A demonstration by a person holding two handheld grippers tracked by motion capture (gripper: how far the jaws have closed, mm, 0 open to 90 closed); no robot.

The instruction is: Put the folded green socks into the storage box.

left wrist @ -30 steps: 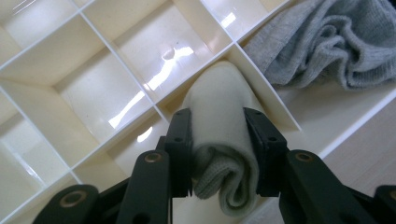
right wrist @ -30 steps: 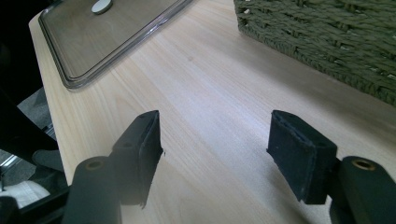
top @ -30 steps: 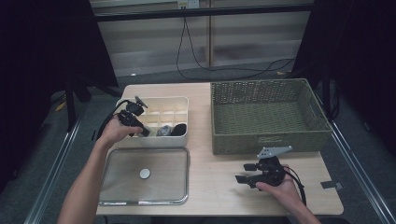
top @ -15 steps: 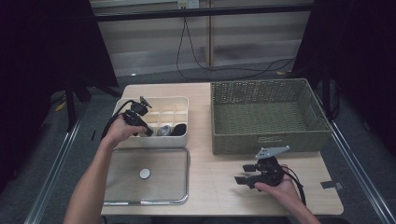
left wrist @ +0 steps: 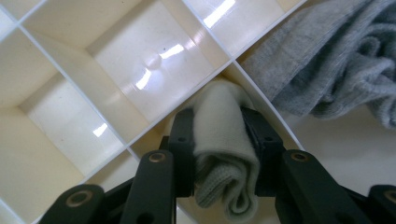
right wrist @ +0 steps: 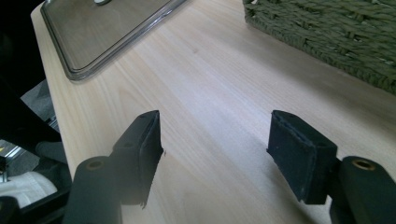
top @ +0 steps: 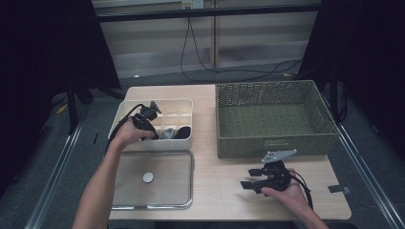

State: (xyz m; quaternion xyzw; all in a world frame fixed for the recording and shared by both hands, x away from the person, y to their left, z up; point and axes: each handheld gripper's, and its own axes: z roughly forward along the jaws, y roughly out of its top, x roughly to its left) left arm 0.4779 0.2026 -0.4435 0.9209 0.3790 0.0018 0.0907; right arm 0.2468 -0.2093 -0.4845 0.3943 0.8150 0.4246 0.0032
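Here, the left gripper reaches down into a cream plastic box with little square compartments. The box sits near the far left corner of the light wooden table. The gripper's two black jaws press on both sides of a rolled-up cream knitted sock, so they hold it tight. The jaws have just been closing a little, with the sock between them. The sock stands in one compartment, right where two white dividers meet. Just beside it, in the next part of the box, lies a crumpled grey knitted cloth. In the high view the left gripper is over the left half of the box, and something dark lies near the box's front wall.

A clear see-through lid with a metal rim and a small white knob lies flat near the front left corner of the table, just in front of the box.

A big green woven basket stands at the far right of the table.

The right gripper rests near the front edge of the table, in front of the basket. Its jaws stand wide apart with nothing between them, just bare wood under them.
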